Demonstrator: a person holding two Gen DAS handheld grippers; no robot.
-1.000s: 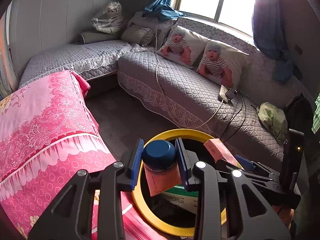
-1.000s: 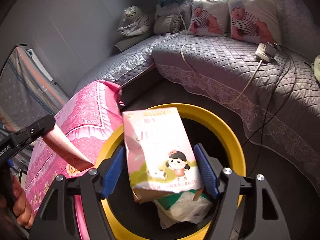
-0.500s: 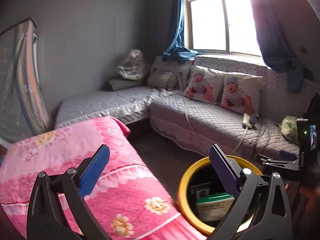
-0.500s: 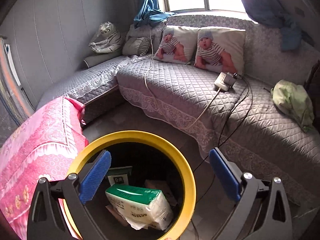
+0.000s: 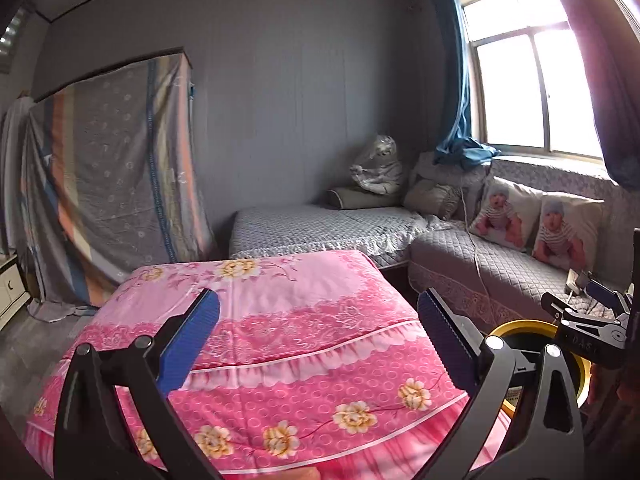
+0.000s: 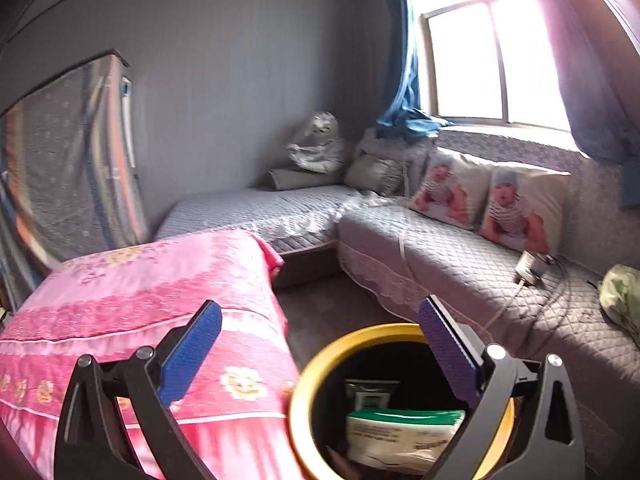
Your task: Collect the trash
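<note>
A yellow-rimmed trash bin [image 6: 316,364] stands on the floor beside the pink bed. Inside it lie a green-and-white tissue pack [image 6: 400,432] and a dark packet [image 6: 370,394]. My right gripper [image 6: 320,344] hangs above the bin's near left side, open, with nothing between its blue pads. My left gripper [image 5: 318,334] is raised over the pink floral bedspread [image 5: 280,320], open and empty. In the left wrist view the bin's rim [image 5: 516,326] shows at the lower right, with the other gripper [image 5: 592,320] above it.
A grey quilted corner sofa [image 6: 460,264] runs behind the bin, with two baby-print cushions [image 6: 516,208], a power strip and cable [image 6: 530,268] and a green cloth [image 6: 620,296]. A cloth-draped wardrobe [image 5: 116,184] stands at the left. Dark floor [image 6: 340,308] lies between bed and sofa.
Both grippers opened wide and dropped their things, a blue-capped item from the left and a pink packet from the right, into the bin. Both then rose and swung left toward the bed.
</note>
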